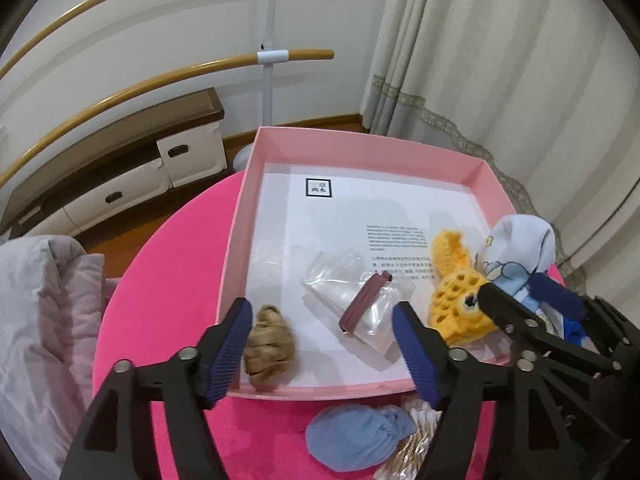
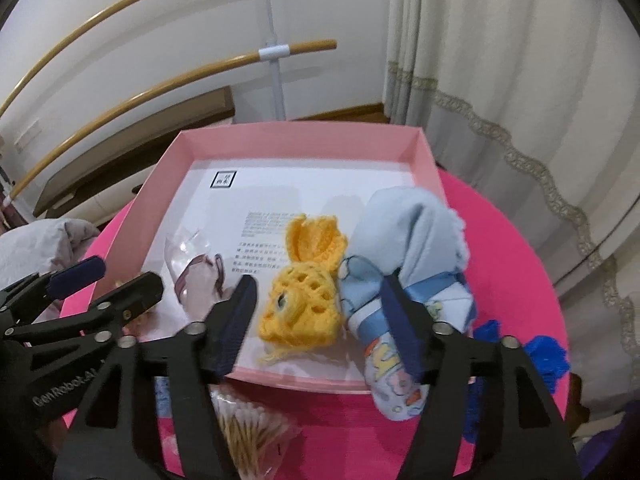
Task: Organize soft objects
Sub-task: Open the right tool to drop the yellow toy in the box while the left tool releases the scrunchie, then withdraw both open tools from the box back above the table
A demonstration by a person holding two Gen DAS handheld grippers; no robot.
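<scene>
A shallow pink box sits on a round pink table. In it lie a tan curly hair bun, a clear plastic bag with a maroon strip, a yellow crochet piece and a light blue printed cloth that hangs over the near rim. My left gripper is open over the box's near edge, its left pad beside the bun. My right gripper is open with the crochet piece between its fingers, untouched. The blue cloth lies right behind its right finger.
A blue mitten and a bag of cotton swabs lie on the table in front of the box. Blue yarn sits at the right edge. A grey quilt is at left, curtains at right.
</scene>
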